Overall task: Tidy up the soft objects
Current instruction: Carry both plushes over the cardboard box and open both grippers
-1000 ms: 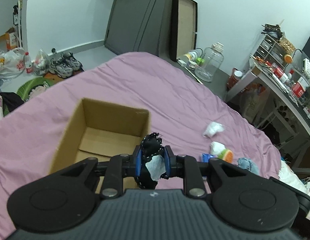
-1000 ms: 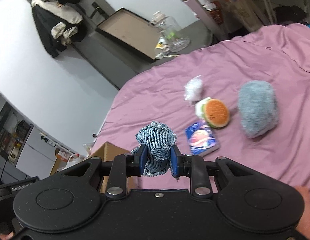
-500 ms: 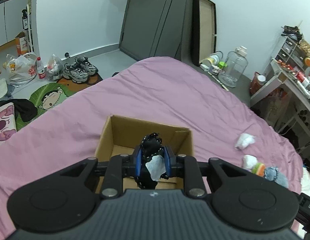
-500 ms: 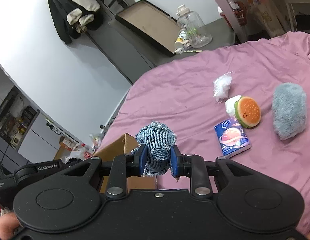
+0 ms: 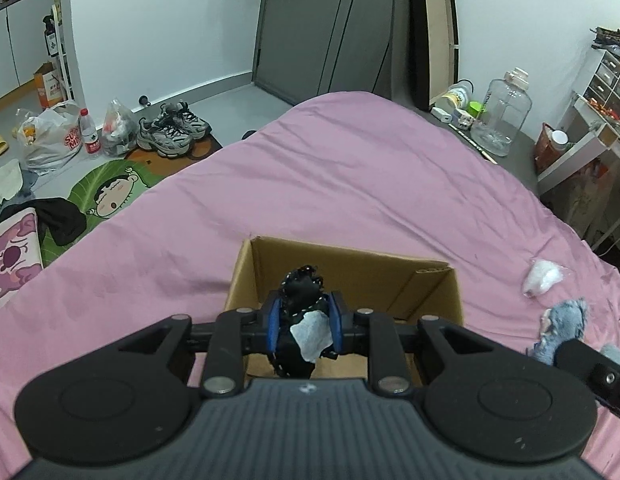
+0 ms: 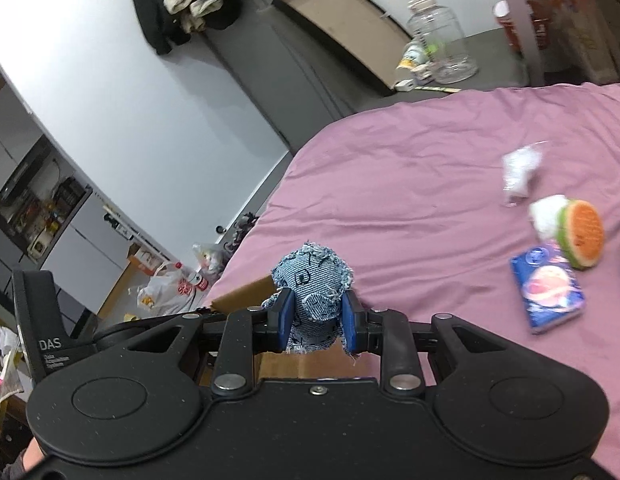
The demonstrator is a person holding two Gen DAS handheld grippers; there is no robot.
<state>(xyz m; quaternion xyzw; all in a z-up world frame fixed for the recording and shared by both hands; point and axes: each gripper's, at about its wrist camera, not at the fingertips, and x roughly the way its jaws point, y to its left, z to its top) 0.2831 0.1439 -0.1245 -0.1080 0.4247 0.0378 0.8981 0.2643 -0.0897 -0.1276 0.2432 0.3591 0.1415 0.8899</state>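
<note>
My left gripper (image 5: 304,326) is shut on a black soft toy (image 5: 300,294) with a white tag and holds it over the open cardboard box (image 5: 438,280) on the pink bed. My right gripper (image 6: 317,316) is shut on a blue denim soft toy (image 6: 312,280), just right of the box, whose edge (image 6: 240,292) shows behind the fingers. The denim toy also shows at the right edge of the left wrist view (image 5: 564,322). A burger plush (image 6: 580,232), a white bag (image 6: 520,170) and a blue packet (image 6: 548,290) lie on the bed to the right.
The pink bed sheet (image 5: 350,184) fills the middle. Off the bed lie shoes (image 5: 172,132), plastic bags (image 5: 50,136) and a cartoon mat (image 5: 110,196). A clear water jug (image 5: 504,110) and a desk (image 5: 590,136) stand at the right.
My left gripper has swung over the box with the black toy. My right gripper has carried the denim toy left toward the box; the grey plush has left its view.
</note>
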